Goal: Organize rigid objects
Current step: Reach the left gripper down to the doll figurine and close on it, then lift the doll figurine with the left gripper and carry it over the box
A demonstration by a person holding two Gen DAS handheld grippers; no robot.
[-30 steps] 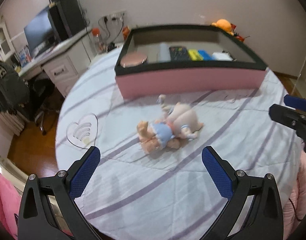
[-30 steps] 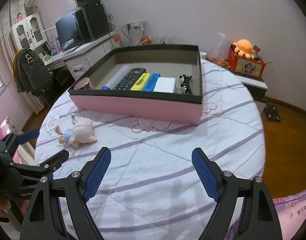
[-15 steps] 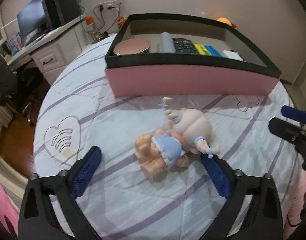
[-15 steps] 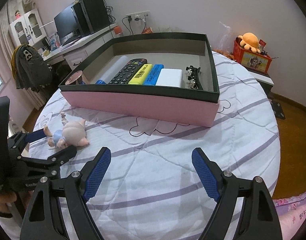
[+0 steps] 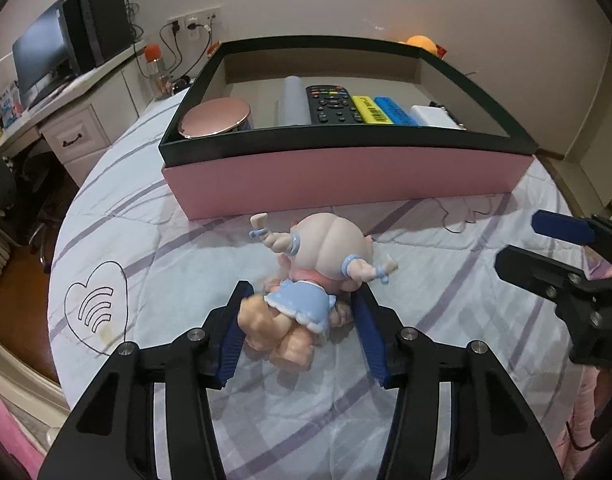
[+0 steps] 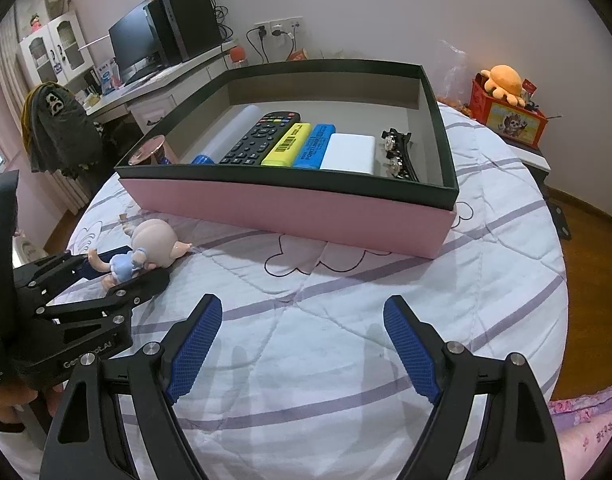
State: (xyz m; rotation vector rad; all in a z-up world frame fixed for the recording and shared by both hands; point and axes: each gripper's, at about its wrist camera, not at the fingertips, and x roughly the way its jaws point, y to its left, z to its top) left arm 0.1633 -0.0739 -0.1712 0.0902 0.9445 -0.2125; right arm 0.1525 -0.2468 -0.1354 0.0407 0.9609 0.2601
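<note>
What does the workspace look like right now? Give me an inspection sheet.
Surface: round bed under a white quilt with purple stripes.
Job's things: doll figurine lying on the quilt; pink box holding a remote, yellow and blue blocks, white block, hair clips, tube, pink tin.
Clutter: nothing seen on the quilt.
Grippers: left hand-held gripper has just been closing, figurine between its jaws; right hand-held gripper open, empty.
Cables: plugs at the wall socket.
Surroundings: desk, monitor, orange plush.
</note>
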